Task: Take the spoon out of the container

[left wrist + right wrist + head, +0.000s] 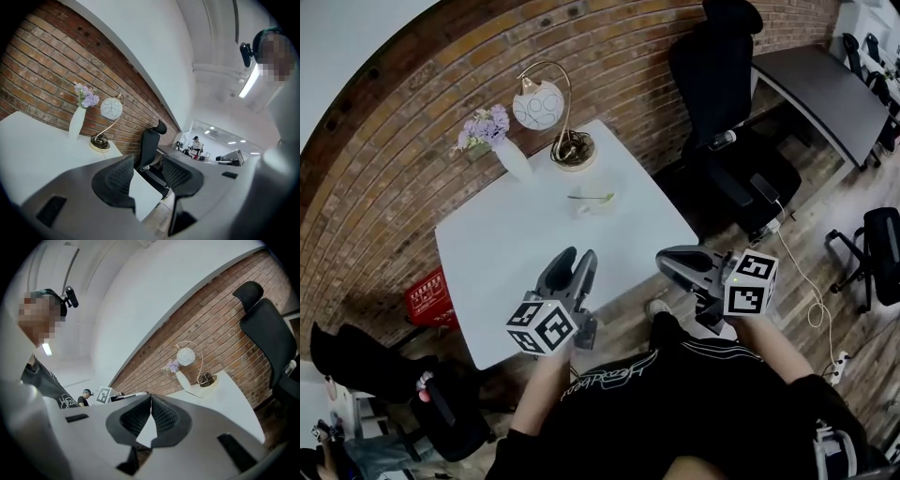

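Observation:
A small clear container (598, 201) stands on the white table (502, 281), towards its far side. A thin spoon (590, 197) lies across it. Both grippers hover at the table's near edge, well short of the container. My left gripper (575, 256) points toward the table with its jaws open and nothing between them; in the left gripper view (147, 162) only the table corner and a chair show in the gap. My right gripper (667, 260) is off the table's near right corner, and its pads meet at the tips (150, 397) with nothing held.
A white vase of purple flowers (508, 155) and a brass lamp with a round shade (551, 108) stand at the table's far edge. A black office chair (724, 122) and a grey desk (825, 89) lie to the right. A red crate (427, 296) sits on the floor at left.

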`<action>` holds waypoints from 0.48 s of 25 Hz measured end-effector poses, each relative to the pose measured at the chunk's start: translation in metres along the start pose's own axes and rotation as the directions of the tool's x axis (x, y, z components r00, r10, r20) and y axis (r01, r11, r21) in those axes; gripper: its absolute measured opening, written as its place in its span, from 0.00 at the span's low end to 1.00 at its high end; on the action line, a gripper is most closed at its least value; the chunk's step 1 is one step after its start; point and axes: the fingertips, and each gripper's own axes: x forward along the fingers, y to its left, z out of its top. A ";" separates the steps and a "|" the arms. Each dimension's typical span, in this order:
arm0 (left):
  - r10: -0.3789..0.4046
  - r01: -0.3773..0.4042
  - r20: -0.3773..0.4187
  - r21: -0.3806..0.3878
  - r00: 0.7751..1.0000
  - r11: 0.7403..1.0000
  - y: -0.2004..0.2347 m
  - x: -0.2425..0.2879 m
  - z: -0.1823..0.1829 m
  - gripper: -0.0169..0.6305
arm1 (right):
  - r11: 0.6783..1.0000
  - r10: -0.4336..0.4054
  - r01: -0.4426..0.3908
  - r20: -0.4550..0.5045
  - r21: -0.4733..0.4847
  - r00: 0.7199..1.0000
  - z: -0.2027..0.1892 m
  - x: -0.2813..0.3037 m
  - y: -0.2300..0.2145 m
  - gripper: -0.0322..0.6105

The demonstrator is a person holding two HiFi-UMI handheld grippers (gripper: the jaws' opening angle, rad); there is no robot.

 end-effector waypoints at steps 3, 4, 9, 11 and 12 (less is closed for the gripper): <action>0.057 -0.057 -0.003 -0.016 0.998 0.998 0.028 0.024 0.008 0.30 | 1.000 0.015 -0.014 -0.025 0.022 1.000 0.012 0.016 -0.031 0.05; 0.074 -0.074 -0.005 -0.023 0.997 0.997 0.037 0.033 0.010 0.31 | 1.000 0.018 -0.018 -0.031 0.025 0.999 0.017 0.021 -0.041 0.05; 0.148 -0.149 -0.029 -0.032 0.989 0.988 0.078 0.075 0.012 0.33 | 0.999 0.030 -0.028 -0.057 0.036 0.998 0.038 0.040 -0.086 0.05; 0.174 -0.175 -0.048 -0.029 0.984 0.984 0.094 0.090 0.011 0.33 | 0.999 0.031 -0.028 -0.067 0.040 0.997 0.043 0.046 -0.101 0.05; 0.188 -0.190 -0.065 -0.032 0.980 0.981 0.102 0.097 0.007 0.33 | 0.999 0.031 -0.028 -0.074 0.044 0.997 0.045 0.049 -0.108 0.05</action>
